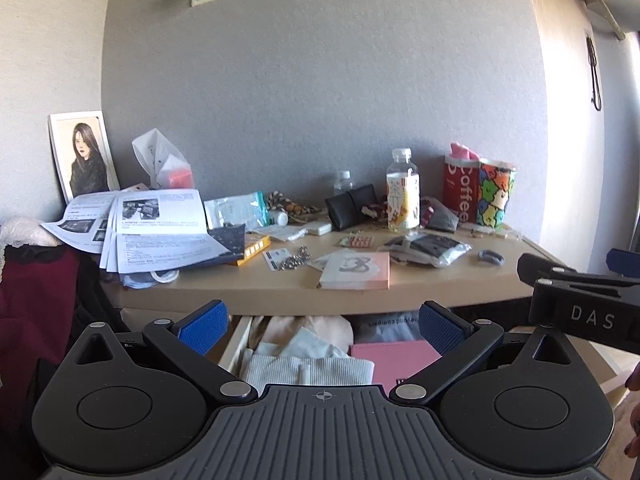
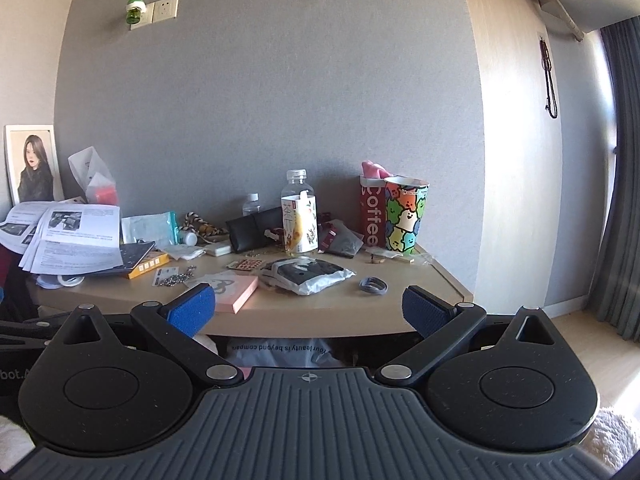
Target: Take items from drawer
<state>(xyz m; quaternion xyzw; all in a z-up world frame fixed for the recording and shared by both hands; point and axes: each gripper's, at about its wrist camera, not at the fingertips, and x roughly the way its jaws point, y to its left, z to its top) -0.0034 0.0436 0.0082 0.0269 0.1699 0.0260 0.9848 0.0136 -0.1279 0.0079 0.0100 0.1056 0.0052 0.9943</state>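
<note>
Left wrist view: the left gripper (image 1: 322,330), fingers spread apart and holding nothing, hovers over the open drawer (image 1: 240,340) beneath the surface (image 1: 248,292). In the drawer lie white ribbed cloth (image 1: 308,368), a pink box (image 1: 396,356) and a grey plastic bag (image 1: 384,326). The right gripper's body (image 1: 580,304) enters at the right edge. Right wrist view: the right gripper (image 2: 308,312), fingers likewise apart and empty, faces the surface's front edge; the grey plastic bag shows below it. On the surface stand a tea bottle (image 2: 299,216), a patterned cup (image 2: 405,216) and a red coffee bag (image 2: 372,216).
</note>
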